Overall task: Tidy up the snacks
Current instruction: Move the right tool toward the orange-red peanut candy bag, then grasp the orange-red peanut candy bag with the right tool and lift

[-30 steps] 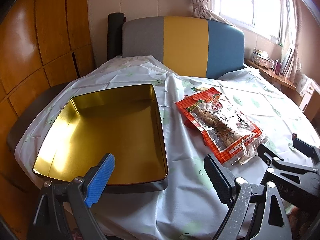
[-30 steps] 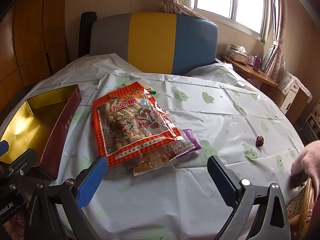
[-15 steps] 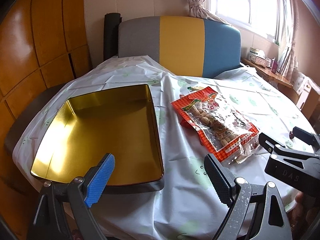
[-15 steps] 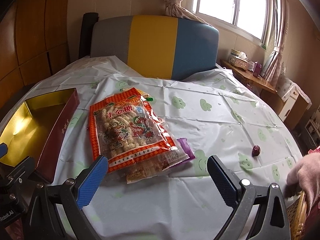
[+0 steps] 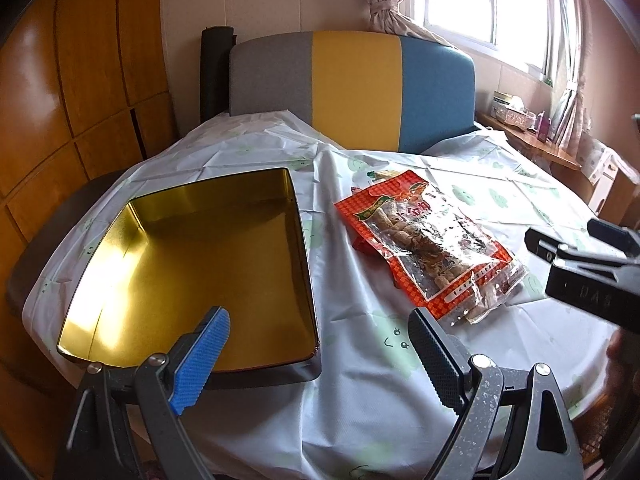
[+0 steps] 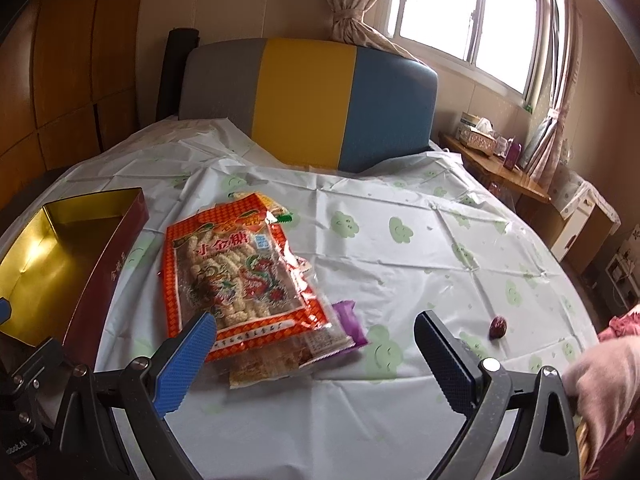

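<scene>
A round bench (image 6: 420, 248) under a pale cloth with green smiley faces carries a gold-lined tin (image 5: 192, 264) near its left edge, stacked snack packets (image 6: 240, 280) mid-bench, and a red date (image 6: 498, 327) towards the right edge.

Red-orange snack bag (image 6: 240, 276) lying flat atop smaller packets, perhaps two, beside open gold-lined tin (image 5: 192, 264)
</scene>
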### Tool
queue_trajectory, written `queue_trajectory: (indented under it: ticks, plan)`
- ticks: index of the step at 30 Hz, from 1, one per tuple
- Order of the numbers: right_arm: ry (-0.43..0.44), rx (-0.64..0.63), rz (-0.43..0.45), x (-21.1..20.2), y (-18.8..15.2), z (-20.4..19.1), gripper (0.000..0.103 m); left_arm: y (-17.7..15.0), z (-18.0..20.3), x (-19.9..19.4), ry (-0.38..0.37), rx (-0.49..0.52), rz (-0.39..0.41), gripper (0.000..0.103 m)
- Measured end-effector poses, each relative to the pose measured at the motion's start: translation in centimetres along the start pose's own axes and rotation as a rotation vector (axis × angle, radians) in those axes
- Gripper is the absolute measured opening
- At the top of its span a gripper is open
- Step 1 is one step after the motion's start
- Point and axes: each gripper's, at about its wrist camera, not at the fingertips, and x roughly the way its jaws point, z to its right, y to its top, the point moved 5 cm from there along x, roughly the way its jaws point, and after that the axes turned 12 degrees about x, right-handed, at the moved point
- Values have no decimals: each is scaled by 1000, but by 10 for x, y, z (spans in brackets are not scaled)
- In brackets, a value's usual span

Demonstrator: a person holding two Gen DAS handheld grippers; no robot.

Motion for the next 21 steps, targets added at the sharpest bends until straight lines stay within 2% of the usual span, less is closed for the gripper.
queue_trajectory:
  ticks: [12, 16, 21]
  plan:
    - [-23, -34, 41, 4, 31, 19, 101, 1, 7, 1, -22, 19, -1, 91]
    - [-16, -18, 39, 8, 45, 31, 101, 5, 11, 3, -49, 23, -5, 91]
    - [-21, -23, 45, 21, 65, 50, 101, 10, 20, 7, -129, 22, -18, 89]
